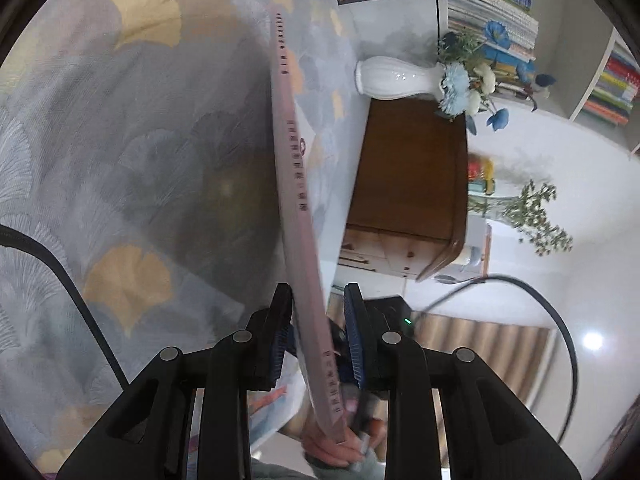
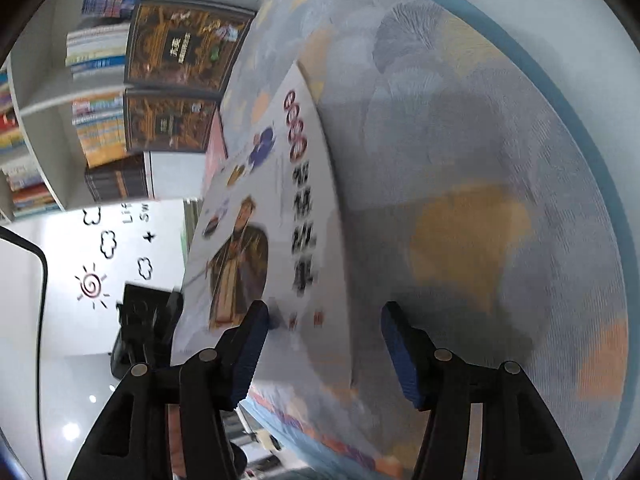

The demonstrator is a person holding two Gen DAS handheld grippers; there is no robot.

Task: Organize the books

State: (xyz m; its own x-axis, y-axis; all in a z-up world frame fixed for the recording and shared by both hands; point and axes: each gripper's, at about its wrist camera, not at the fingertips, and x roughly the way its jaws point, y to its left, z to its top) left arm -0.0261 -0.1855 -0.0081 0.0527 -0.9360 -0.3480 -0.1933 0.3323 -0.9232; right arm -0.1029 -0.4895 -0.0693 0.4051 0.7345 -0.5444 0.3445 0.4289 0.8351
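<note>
Left tongs [image 1: 316, 292] sit nearest us, clenched on a pink-spined book [image 1: 296, 184] that stands on edge between the blue pads, its spine running away from us over the surface [image 1: 120, 140]. Below the fingers, a hand [image 1: 332, 448] shows at the book's near end.

Right tongs [image 2: 324, 308] are released, jaws standing wide. A white-covered book [image 2: 260, 220] with a robed figure printed on it leans tilted over the patterned cloth. Its near part is just in front of the left finger, and we cannot tell whether they touch. Whether this is the same volume as the pink-spined one, we cannot tell.

Around them, a grey cloth with yellow fan-leaf prints covers the surface. Beyond its edge we see a brown wooden cabinet [image 1: 412, 168] and a black cable [image 1: 560, 320] looping across pale floor. Two dark ornate books [image 2: 180, 48] stand at the far edge of the surface.

A white vase [image 1: 392, 78] on the cabinet holds blue and white flowers [image 1: 460, 84]. White shelves [image 2: 44, 108] behind hold rows of colourful books.
</note>
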